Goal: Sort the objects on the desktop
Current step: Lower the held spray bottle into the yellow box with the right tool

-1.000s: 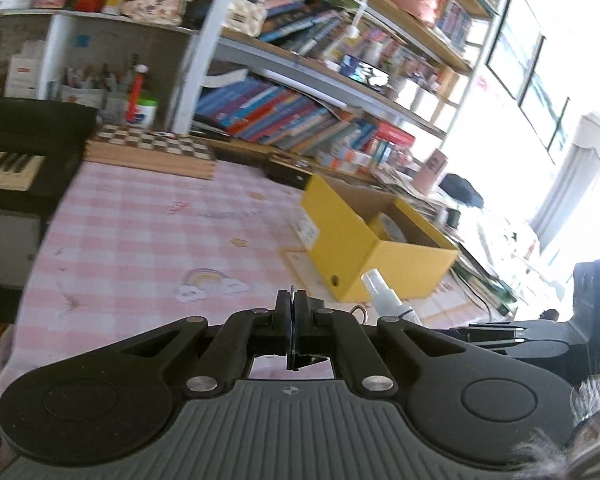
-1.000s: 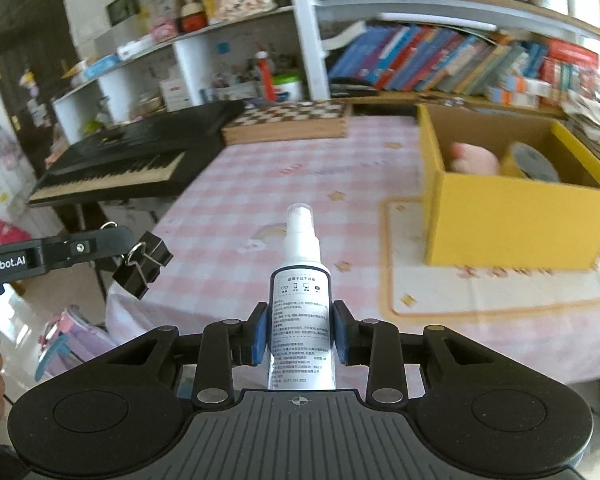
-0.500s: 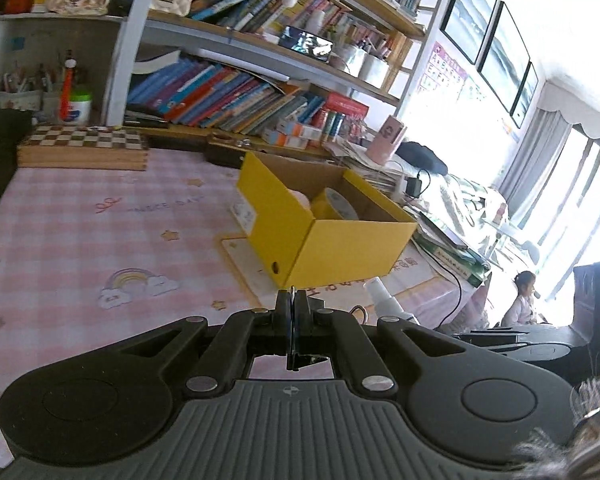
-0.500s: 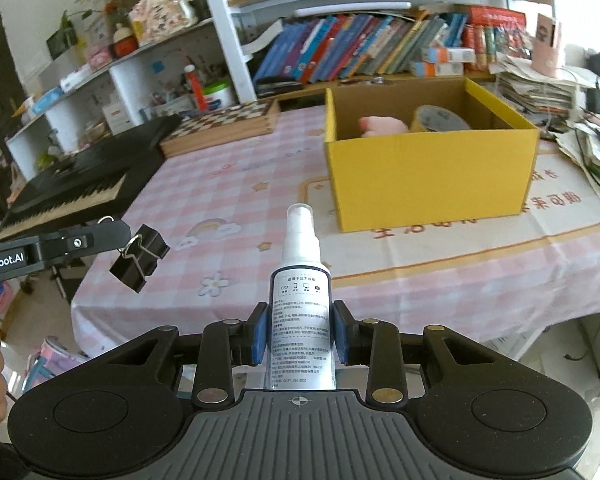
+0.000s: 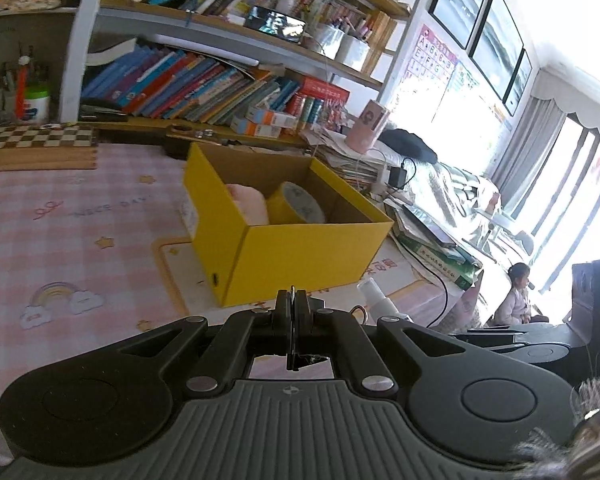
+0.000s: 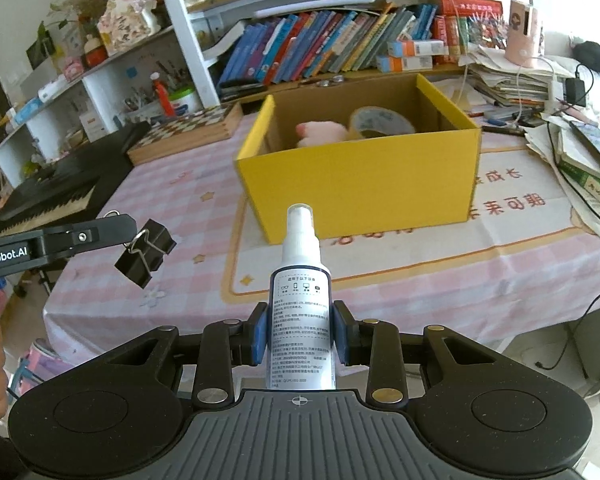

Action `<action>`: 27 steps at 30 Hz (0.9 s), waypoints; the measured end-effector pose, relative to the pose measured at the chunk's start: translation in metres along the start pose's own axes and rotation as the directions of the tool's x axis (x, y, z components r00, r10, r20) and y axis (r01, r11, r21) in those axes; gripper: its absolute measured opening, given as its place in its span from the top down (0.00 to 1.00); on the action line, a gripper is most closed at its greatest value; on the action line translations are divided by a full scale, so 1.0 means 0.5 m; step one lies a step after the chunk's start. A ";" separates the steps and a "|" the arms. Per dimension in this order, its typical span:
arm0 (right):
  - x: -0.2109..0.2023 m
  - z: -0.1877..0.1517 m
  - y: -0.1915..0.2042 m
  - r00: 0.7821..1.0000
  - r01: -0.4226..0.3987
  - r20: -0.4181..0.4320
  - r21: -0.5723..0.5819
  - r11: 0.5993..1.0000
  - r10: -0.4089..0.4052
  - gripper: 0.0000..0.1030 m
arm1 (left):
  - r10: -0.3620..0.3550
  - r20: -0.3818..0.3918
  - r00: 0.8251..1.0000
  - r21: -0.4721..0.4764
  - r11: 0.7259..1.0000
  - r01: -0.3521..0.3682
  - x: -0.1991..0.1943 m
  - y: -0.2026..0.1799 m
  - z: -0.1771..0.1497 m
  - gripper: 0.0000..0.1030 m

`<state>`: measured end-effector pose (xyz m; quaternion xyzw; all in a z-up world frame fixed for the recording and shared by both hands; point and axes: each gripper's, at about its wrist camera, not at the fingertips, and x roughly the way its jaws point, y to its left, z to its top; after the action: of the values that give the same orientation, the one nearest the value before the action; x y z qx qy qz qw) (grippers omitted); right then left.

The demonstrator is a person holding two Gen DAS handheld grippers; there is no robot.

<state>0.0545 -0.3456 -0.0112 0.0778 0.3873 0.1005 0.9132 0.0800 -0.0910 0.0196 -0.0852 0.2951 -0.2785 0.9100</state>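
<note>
A white spray bottle (image 6: 300,312) stands upright between the blue pads of my right gripper (image 6: 300,336), which is shut on its body. To its left, my left gripper (image 6: 130,226) is shut on the wire handle of a black binder clip (image 6: 146,252), which dangles over the table's near edge. In the left wrist view the left gripper (image 5: 295,300) shows its jaws pressed together, and the clip is mostly hidden beneath them. The open yellow box (image 6: 360,188) sits ahead of both grippers on the pink checked tablecloth (image 5: 80,232). It holds a pink plush (image 6: 320,132) and a tape roll (image 6: 380,122).
A wooden chessboard (image 6: 188,132) lies behind the box on the left, beside a black keyboard (image 6: 48,196). Stacked papers and books (image 6: 572,152) with a cable crowd the table's right side. Bookshelves (image 5: 204,76) line the back. A person (image 5: 516,296) sits far off by the window.
Both grippers have swung to the right with their loads. The yellow box now sits closer and more central in both views. Both grips are unchanged.
</note>
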 end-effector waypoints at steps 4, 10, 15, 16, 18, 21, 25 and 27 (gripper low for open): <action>0.006 0.017 -0.043 1.000 -0.018 -0.006 -0.007 1.000 0.018 0.68 | 0.008 -0.005 1.000 0.003 1.000 -0.008 0.036 -0.033 0.011 0.98; 0.019 0.042 -0.103 0.999 -0.050 -0.010 -0.013 0.999 0.050 0.68 | 0.039 -0.003 0.999 0.001 0.999 -0.039 0.082 -0.072 0.027 0.98; 0.025 0.076 -0.148 0.996 -0.084 -0.007 -0.036 0.996 0.084 0.68 | 0.057 0.005 0.998 0.032 0.998 -0.057 0.119 -0.110 0.044 0.98; 0.024 0.085 -0.155 0.996 -0.088 -0.001 -0.042 0.995 0.088 0.68 | 0.059 0.011 0.998 0.043 0.997 -0.060 0.124 -0.119 0.050 0.98; 0.022 0.106 -0.170 0.996 -0.092 0.018 -0.057 0.994 0.093 0.68 | 0.067 0.027 0.997 0.063 0.996 -0.069 0.136 -0.133 0.064 0.98; 0.019 0.146 -0.193 0.993 -0.104 0.052 -0.075 0.992 0.108 0.68 | 0.078 0.049 0.996 0.073 0.994 -0.082 0.155 -0.147 0.085 0.98; 0.029 0.199 -0.215 0.985 -0.138 0.089 -0.088 0.987 0.146 0.68 | 0.103 0.076 0.992 0.107 0.988 -0.111 0.186 -0.157 0.123 0.98; 0.041 0.230 -0.221 0.982 -0.148 0.104 -0.113 0.982 0.160 0.68 | 0.119 0.086 0.989 0.119 0.985 -0.129 0.207 -0.155 0.146 0.98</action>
<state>0.1654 -0.4551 0.0295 0.0652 0.3223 0.1866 0.9258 0.1566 -0.2136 0.0527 -0.0207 0.2461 -0.2355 0.9400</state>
